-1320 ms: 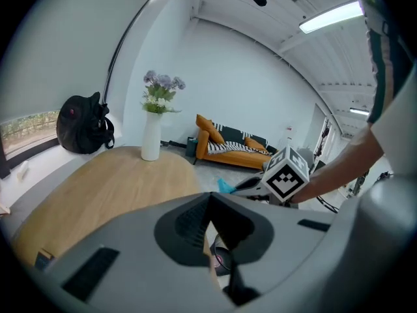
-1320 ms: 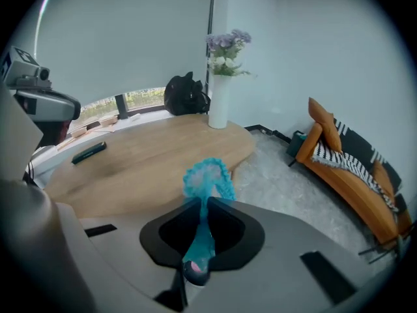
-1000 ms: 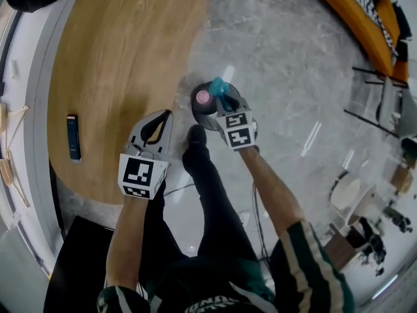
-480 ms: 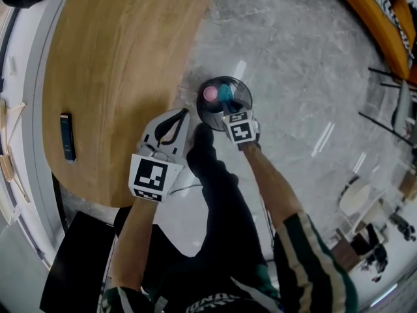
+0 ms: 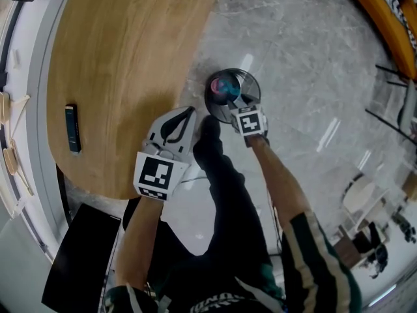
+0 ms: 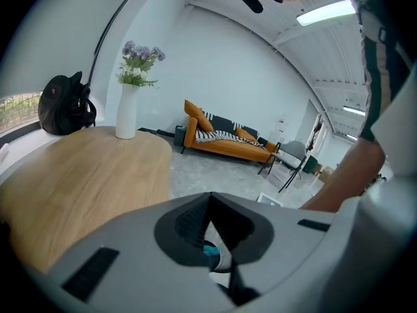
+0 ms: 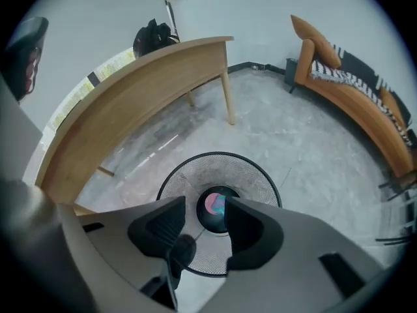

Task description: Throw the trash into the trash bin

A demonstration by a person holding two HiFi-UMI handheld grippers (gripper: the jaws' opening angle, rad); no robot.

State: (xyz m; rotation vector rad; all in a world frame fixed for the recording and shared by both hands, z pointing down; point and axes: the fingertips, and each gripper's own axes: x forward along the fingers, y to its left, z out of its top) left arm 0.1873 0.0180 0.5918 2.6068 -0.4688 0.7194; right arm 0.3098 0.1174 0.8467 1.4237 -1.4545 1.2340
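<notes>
One dark blue flat bar (image 5: 72,129): lies on the tabletop, well to the left of the round black wire-mesh trash bin (image 5: 251,82).
Oval light wooden table (image 5: 124,57): fills the space left of the bin, and its rounded edge comes near the bin's rim.
Tall white vase of purple flowers (image 6: 126,113): stands upright at the far end of the table, well apart from the bin, as the left gripper view shows.
Left gripper (image 5: 187,111): hovers over the table's edge, just left of the bin. Its jaws are together with the tips meeting, and nothing is between them.
Person's black shoe (image 5: 207,130): planted on the floor just beside the bin, on its near left side, between the two grippers.
Pink and teal trash (image 7: 215,205): lies at the bottom of the bin, and the two coloured pieces touch each other.
Bin: stands upright on the grey marbled floor (image 5: 300,38), its mouth open to the top.
Right gripper (image 7: 205,205): hangs above the bin's near rim, pointing steeply down into it. Its jaws have just been opening and stand apart with nothing between them; the trash shows through the gap, far below.
Long orange sofa (image 5: 383,23): stands well to the right of the bin.
</notes>
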